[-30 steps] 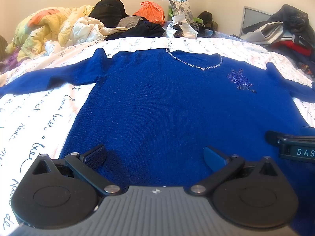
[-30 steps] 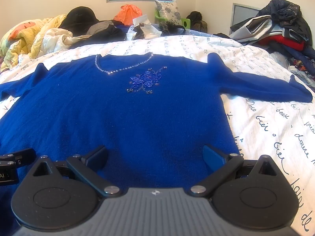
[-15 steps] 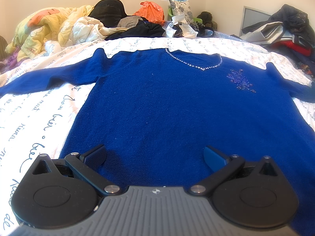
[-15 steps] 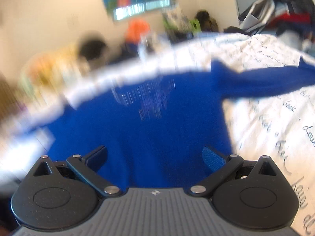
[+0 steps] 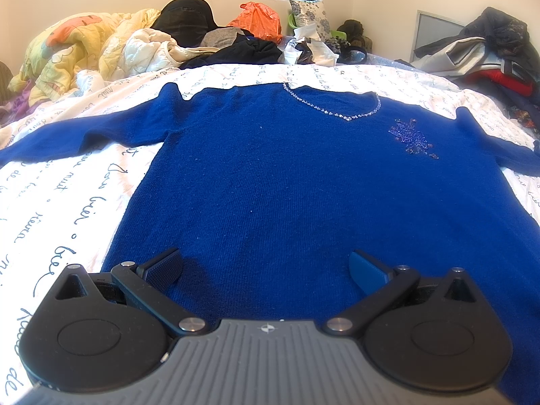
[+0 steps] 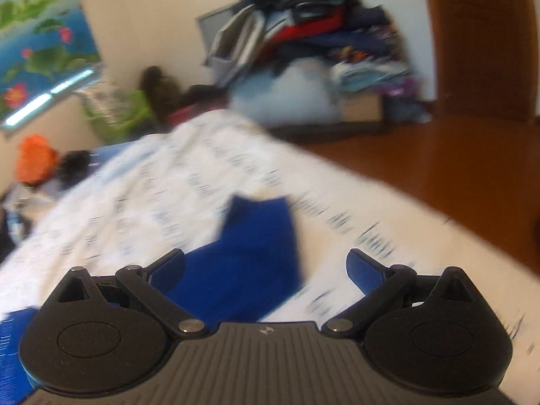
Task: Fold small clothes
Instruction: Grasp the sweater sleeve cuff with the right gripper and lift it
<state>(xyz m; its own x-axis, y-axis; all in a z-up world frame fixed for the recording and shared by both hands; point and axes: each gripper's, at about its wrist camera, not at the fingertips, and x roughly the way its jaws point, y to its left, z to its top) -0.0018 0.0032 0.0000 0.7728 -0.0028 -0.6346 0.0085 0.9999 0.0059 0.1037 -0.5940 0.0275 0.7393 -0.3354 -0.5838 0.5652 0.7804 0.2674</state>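
Royal-blue knit sweater (image 5: 303,182) spread flat and face up on the bed, hem nearest the left wrist view, neckline at the far end. Rhinestone trim (image 5: 332,109) edges the neckline; a beaded floral motif (image 5: 413,138) sits on the chest. Both sleeves extend outward; the right sleeve's cuff end (image 6: 260,233) appears blurred in the right wrist view

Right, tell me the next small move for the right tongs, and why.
Probably bring the right tongs down onto the sleeve end and close on it. They are open and empty, the sleeve lies flat on the bedsheet just ahead, and the sweater is spread unfolded. The view is blurred, so go slowly.
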